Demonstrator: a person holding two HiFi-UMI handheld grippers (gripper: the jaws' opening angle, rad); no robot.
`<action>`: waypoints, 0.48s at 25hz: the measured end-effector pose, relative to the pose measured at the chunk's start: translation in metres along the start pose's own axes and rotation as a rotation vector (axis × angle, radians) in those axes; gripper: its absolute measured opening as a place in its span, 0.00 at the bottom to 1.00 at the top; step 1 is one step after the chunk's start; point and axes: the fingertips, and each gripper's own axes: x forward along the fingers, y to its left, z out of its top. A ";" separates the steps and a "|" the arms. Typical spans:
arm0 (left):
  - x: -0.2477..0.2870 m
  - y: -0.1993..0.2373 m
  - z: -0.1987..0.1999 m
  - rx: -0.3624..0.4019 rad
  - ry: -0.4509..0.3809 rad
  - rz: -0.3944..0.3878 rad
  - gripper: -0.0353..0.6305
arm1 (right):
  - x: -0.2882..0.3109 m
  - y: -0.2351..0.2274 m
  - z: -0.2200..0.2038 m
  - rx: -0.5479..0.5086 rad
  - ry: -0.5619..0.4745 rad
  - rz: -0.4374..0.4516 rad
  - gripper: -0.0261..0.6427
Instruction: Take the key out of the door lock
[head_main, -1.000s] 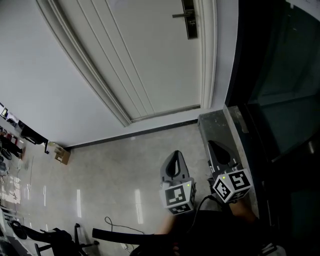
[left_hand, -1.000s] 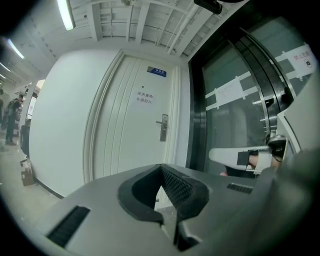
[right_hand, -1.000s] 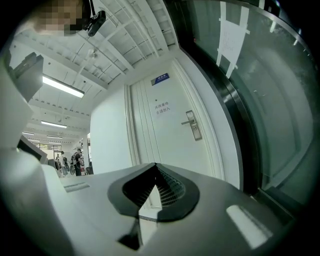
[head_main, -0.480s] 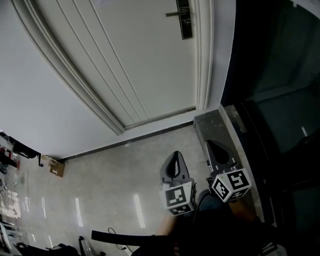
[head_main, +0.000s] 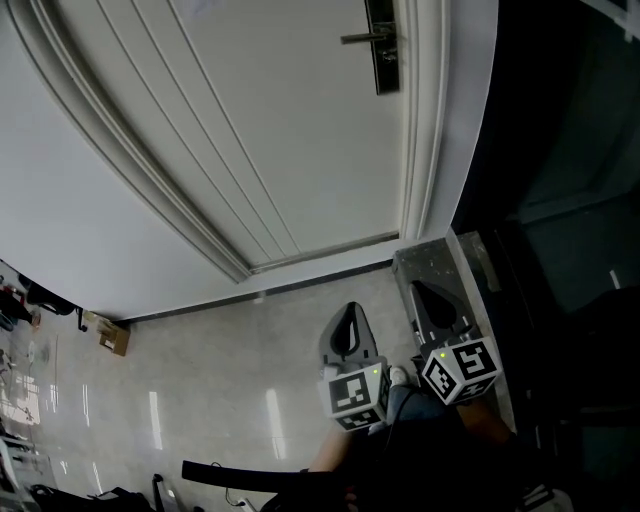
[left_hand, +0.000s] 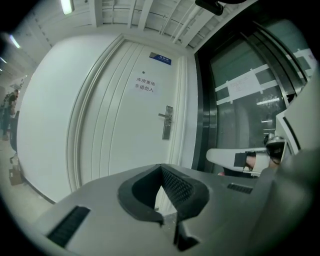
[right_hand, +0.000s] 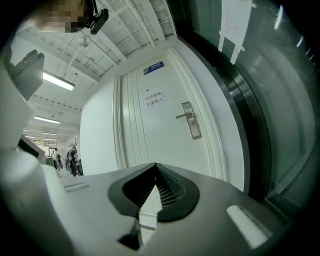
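A white door (head_main: 290, 130) fills the top of the head view, with a dark lock plate (head_main: 385, 45) and lever handle (head_main: 360, 38) near its right edge. I cannot make out a key at this distance. The lock plate (left_hand: 167, 122) also shows in the left gripper view, and the plate (right_hand: 191, 121) in the right gripper view. My left gripper (head_main: 350, 312) and right gripper (head_main: 432, 292) hang low by the person's body, well short of the door. Both are shut with nothing between the jaws.
A dark glass wall (head_main: 560, 150) runs along the right of the door frame, with a grey stone ledge (head_main: 430, 260) at its foot. A small cardboard box (head_main: 105, 335) sits by the left wall. A paper sign (left_hand: 146, 84) is on the door. People (right_hand: 65, 162) stand far off.
The head camera has shifted a little, so the door and lock sit slightly differently in view. Both grippers stay where they were, still shut.
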 end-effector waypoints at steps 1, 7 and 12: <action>0.012 0.000 0.006 0.003 -0.008 0.003 0.05 | 0.011 -0.007 0.005 -0.002 -0.005 0.007 0.04; 0.071 -0.001 0.016 0.002 -0.010 0.040 0.05 | 0.063 -0.042 0.016 0.001 0.007 0.045 0.04; 0.104 0.001 0.016 -0.019 -0.004 0.069 0.05 | 0.095 -0.059 0.019 -0.006 0.024 0.090 0.04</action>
